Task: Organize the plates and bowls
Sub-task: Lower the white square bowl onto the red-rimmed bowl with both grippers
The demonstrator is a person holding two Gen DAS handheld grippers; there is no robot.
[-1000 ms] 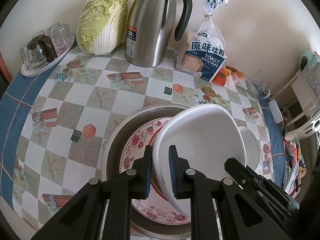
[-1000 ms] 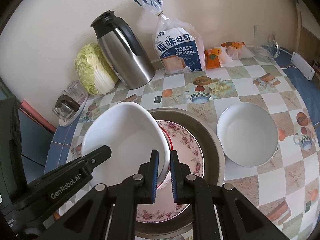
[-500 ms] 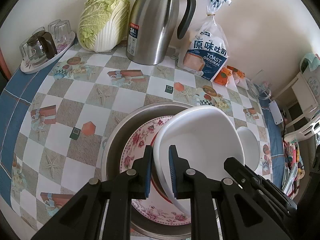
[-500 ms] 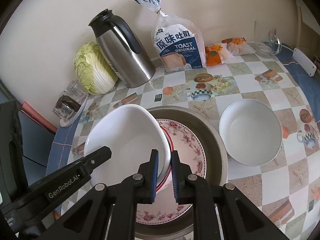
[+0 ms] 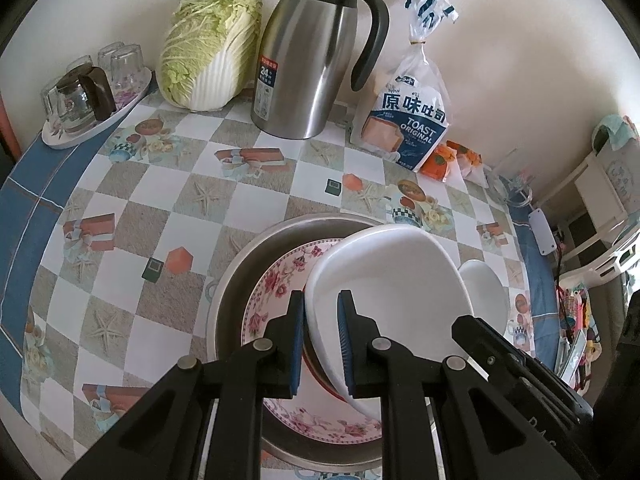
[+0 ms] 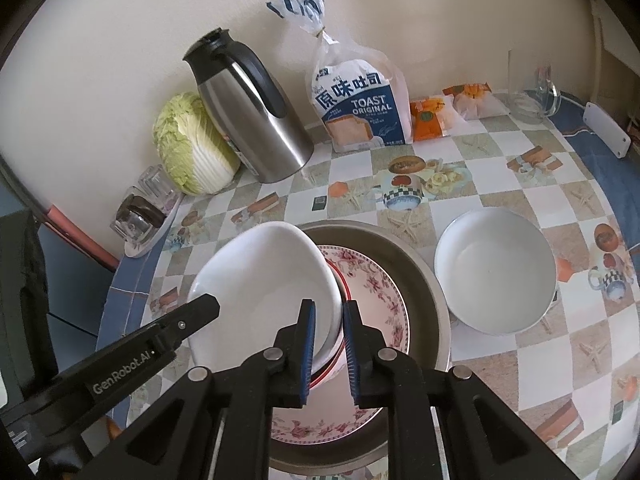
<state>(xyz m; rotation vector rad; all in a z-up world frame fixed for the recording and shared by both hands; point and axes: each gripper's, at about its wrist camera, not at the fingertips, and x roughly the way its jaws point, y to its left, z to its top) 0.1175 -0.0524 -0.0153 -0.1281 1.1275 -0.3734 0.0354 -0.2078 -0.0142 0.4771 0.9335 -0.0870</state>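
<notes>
The table is covered with a chequered cloth edged in blue. Directly ahead of the fingers, a steel basin is set on it. To the right of the right fingers, a white bowl is placed. Farther beyond, along the wall, a tray of glasses, a cabbage, a steel jug, a toast bag, orange packets and a clear jug are lined up.

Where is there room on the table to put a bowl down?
The widest bare patch of tablecloth lies left of the metal basin, in front of the cabbage and glass tray. A smaller patch lies between the basin and the bread bag. The back wall is crowded, and the other white bowl fills the right.
</notes>
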